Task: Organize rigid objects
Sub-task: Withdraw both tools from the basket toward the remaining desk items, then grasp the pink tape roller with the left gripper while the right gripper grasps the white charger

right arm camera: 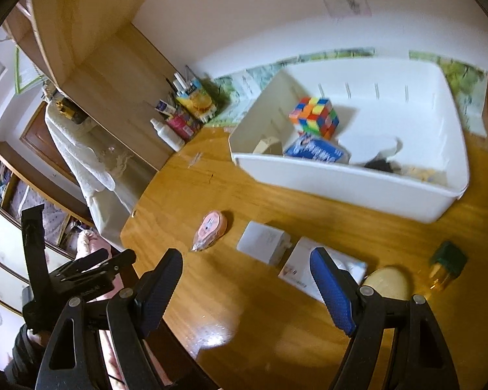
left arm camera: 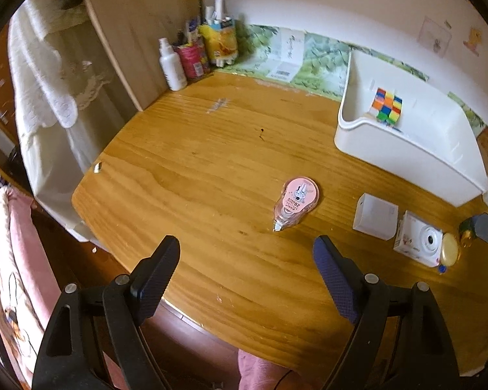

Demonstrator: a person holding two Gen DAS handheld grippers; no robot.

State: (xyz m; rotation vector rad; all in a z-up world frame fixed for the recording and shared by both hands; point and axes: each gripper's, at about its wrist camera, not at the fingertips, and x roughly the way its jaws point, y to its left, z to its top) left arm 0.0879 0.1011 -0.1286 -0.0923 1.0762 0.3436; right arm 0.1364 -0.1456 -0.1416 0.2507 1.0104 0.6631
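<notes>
My left tongs stand apart with nothing between the pads, hanging over the near rim of the round-edged wooden tabletop. Just ahead of them, slightly toward the right pad, lies the pink oval correction-tape dispenser, flat, its tip pointing back at me. Bare wood stretches ahead and to the left of these tongs as far as the tall wooden panel and the cluster of bottles and tubes at the far corner.

My right tongs are also spread wide and empty. Ahead of them sits a small white square box, just beside a white carton printed with a camera, which the right pad partly hides. Beyond that pad lie a pale yellow oval case and a small amber bottle with a dark green cap. Farther ahead, the white rectangular plastic bin holds a multicoloured puzzle cube and a blue packet; a strip of open wood separates its near wall from the loose items.
</notes>
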